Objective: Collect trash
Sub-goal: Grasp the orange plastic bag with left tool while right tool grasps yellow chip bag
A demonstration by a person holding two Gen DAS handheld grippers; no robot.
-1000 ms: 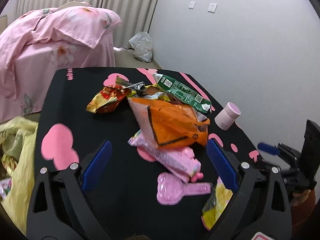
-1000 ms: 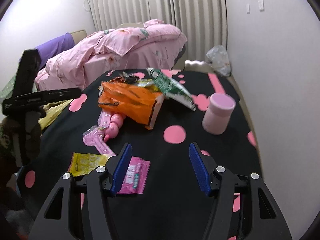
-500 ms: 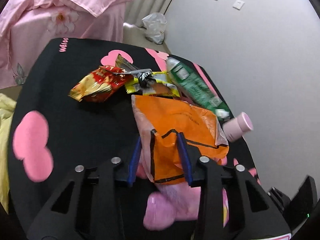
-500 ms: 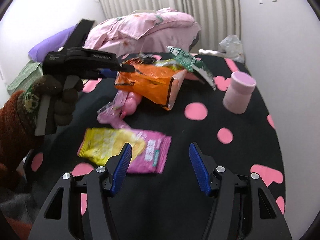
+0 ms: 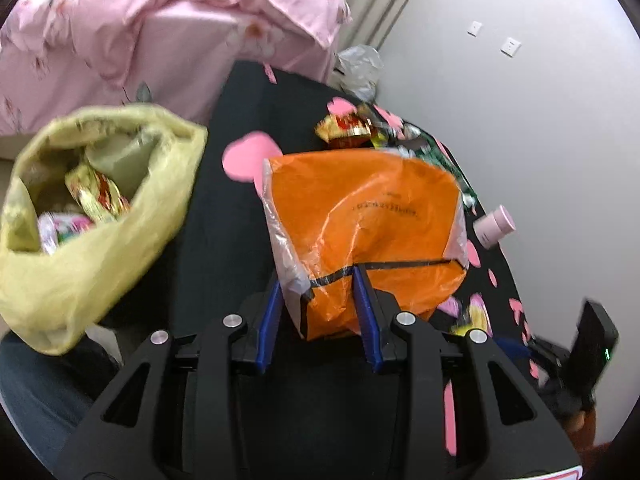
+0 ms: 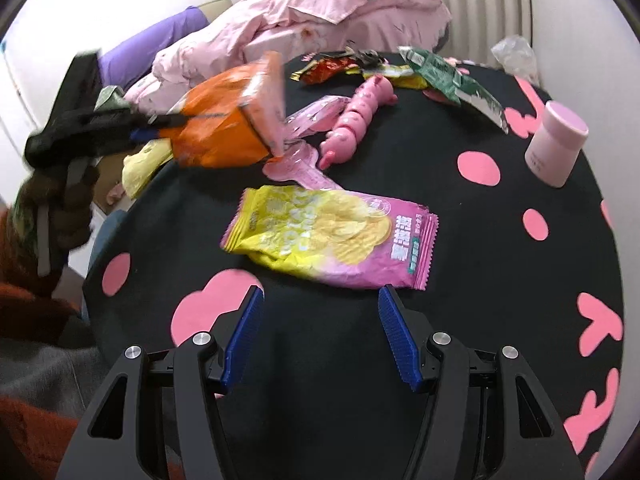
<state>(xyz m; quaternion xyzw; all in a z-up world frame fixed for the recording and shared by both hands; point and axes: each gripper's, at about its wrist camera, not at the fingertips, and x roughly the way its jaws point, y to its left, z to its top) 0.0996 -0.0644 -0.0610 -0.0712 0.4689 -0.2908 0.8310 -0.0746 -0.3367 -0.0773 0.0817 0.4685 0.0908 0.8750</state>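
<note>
My left gripper [image 5: 316,280] is shut on the lower edge of an orange plastic bag [image 5: 360,216], which hangs lifted over the left side of the black table [image 5: 224,208]. An open yellow trash bag [image 5: 100,216] holding wrappers sits just left of it. The right wrist view shows the same orange bag [image 6: 216,132] in the air at the table's left edge. My right gripper [image 6: 320,294] is open with nothing between its fingers, just short of a yellow and pink chip packet [image 6: 332,240] lying flat.
A pink toy [image 6: 360,120], a pink blister pack [image 6: 300,168], a green wrapper [image 6: 448,76] and a red wrapper [image 6: 328,70] lie further back. A pink jar [image 6: 556,140] stands upright at the right. Pink bedding [image 5: 160,28] lies behind the table.
The left gripper shut on the orange bag, lifted it off the pile and swung left towards the yellow bag. The right gripper came closer to the chip packet and stayed open.
</note>
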